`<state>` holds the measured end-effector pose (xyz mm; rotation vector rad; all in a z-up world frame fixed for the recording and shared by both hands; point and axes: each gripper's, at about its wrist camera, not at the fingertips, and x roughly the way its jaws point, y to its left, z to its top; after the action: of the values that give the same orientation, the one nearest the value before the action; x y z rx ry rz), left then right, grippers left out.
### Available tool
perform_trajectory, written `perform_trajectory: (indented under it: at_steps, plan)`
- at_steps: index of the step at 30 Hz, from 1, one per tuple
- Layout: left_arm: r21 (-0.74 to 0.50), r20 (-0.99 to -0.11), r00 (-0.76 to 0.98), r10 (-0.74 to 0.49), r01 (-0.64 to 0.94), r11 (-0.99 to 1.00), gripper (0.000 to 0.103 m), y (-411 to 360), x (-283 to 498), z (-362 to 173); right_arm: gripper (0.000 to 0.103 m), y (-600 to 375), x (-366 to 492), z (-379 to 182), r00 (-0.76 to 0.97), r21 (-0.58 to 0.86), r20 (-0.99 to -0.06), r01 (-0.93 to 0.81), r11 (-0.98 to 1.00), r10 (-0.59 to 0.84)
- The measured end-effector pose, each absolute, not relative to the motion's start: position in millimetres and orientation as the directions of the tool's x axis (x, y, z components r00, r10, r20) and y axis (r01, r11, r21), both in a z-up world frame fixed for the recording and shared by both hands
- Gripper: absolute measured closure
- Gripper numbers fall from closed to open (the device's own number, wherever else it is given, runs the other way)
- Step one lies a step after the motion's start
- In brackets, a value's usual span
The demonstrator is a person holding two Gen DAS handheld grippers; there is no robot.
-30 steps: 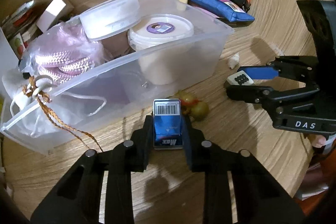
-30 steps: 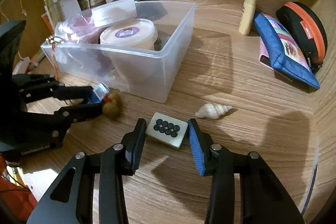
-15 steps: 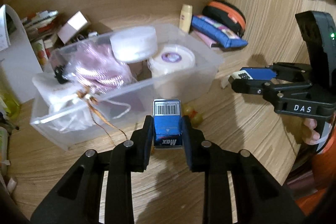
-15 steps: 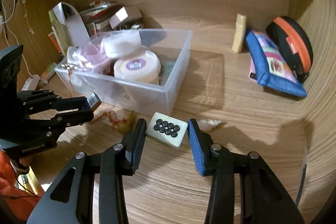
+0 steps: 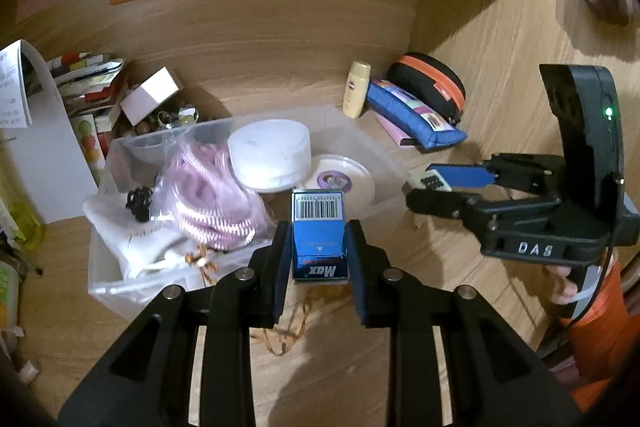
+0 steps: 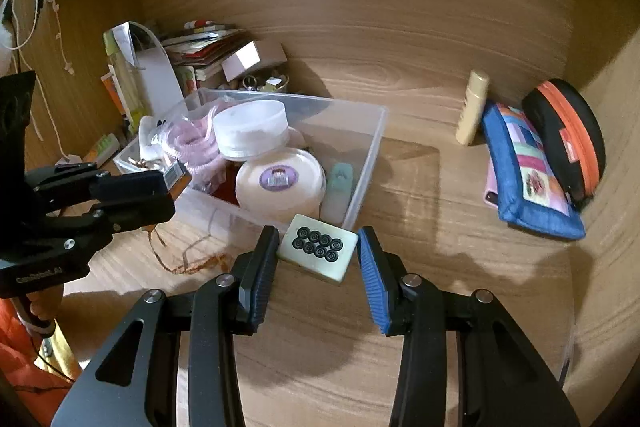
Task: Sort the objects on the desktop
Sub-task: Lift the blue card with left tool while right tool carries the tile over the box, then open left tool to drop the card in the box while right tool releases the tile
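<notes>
My left gripper (image 5: 319, 239) is shut on a small blue box (image 5: 319, 227) with a barcode and "Max" printed on it. It holds the box in the air, just in front of the clear plastic bin (image 5: 384, 163). The right gripper (image 6: 318, 253) is shut on a cream mahjong tile (image 6: 318, 247) marked with black circles, held above the desk by the near right corner of the bin (image 6: 376, 131). Each gripper shows in the other's view: the right gripper (image 5: 424, 185) with the tile (image 5: 426, 181), and the left gripper (image 6: 168, 187) with the box (image 6: 176, 177).
The bin holds a pink rope bundle (image 5: 208, 195), two round white tubs (image 6: 252, 131) and a white cloth bag. A braided cord (image 6: 192, 261) lies in front of the bin. A lotion bottle (image 6: 472, 107), a blue pouch (image 6: 524, 167) and a black-orange case (image 6: 568, 143) sit at the right. Books (image 6: 200, 43) are piled at the back left.
Both grippers have risen off the desk with the blue box and the tile still held. The bin now sits lower and farther in both views, and the shell has dropped out of sight.
</notes>
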<state>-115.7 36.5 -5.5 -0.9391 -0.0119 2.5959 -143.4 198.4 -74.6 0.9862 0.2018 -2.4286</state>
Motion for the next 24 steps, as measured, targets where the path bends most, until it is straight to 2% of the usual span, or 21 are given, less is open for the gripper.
perform_trajectory:
  at_steps: [24]
  plan:
    - [-0.160,-0.632,-0.684,0.363,-0.344,-0.925,0.076,32.2,-159.4,-24.2,0.068,180.6,-163.3,-78.7,-0.591,0.058,-0.683,0.542,-0.838,-0.429]
